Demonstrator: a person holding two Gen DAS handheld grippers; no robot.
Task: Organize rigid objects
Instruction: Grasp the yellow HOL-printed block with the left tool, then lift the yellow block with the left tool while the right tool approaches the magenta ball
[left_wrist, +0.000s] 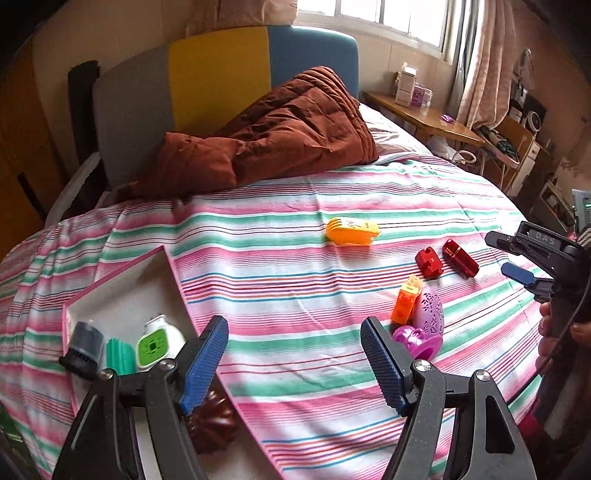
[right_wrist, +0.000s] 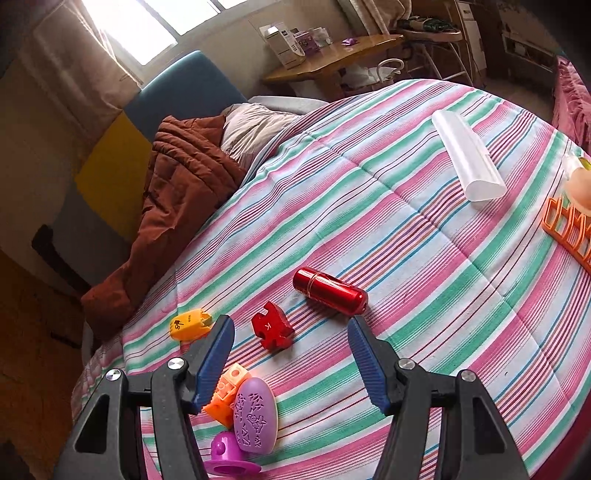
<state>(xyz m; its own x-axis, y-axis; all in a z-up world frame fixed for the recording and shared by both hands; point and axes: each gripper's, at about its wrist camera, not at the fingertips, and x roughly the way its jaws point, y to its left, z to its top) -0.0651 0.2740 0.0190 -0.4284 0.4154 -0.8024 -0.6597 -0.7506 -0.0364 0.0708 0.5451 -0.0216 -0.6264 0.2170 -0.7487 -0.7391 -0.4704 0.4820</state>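
Note:
Small rigid objects lie on the striped bed. A red cylinder (right_wrist: 330, 290) and a red puzzle-shaped block (right_wrist: 272, 329) lie just ahead of my open, empty right gripper (right_wrist: 291, 360). An orange block (right_wrist: 223, 397), a purple egg-shaped piece (right_wrist: 255, 419) and a purple cup-shaped toy (right_wrist: 227, 456) sit by its left finger. A yellow-orange clip (left_wrist: 352, 230) lies farther out. My left gripper (left_wrist: 295, 360) is open and empty, beside a pink-edged white box (left_wrist: 122, 291) that holds a grey brush, a green piece, a white-green item and a brown piece.
A brown quilt (left_wrist: 280, 129) lies heaped at the headboard. A white translucent case (right_wrist: 467, 155) and an orange rack (right_wrist: 569, 232) lie at the bed's far right. A wooden desk (left_wrist: 424, 114) stands beside the bed. The right gripper shows in the left wrist view (left_wrist: 517, 258).

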